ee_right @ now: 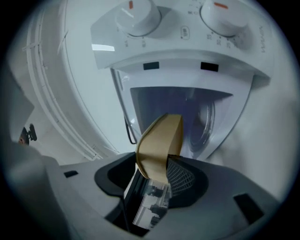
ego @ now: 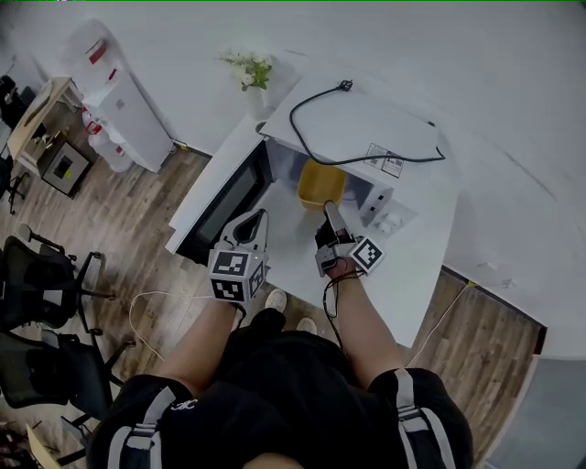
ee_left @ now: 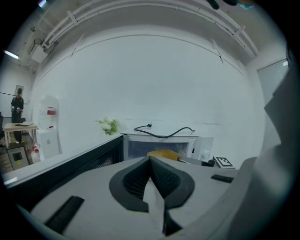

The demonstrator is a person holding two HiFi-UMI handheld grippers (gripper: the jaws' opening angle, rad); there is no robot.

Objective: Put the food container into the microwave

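A yellow food container [ego: 320,183] hangs at the mouth of the white microwave [ego: 366,124], partly inside the cavity. My right gripper [ego: 328,212] is shut on its near rim. In the right gripper view the container [ee_right: 160,143] stands between the jaws of that gripper [ee_right: 157,165], with the microwave cavity [ee_right: 197,117] and its knobs [ee_right: 138,14] just behind. My left gripper [ego: 253,225] hovers to the left by the open door [ego: 229,197], shut and holding nothing. In the left gripper view the jaws of that gripper [ee_left: 151,161] meet, and the container [ee_left: 161,153] shows beyond them.
The microwave sits on a white table [ego: 412,266]. A black power cable [ego: 366,147] lies coiled on its top. A small plant [ego: 249,70] stands behind the door. A water dispenser [ego: 119,101] and office chairs [ego: 37,293] stand on the wooden floor to the left.
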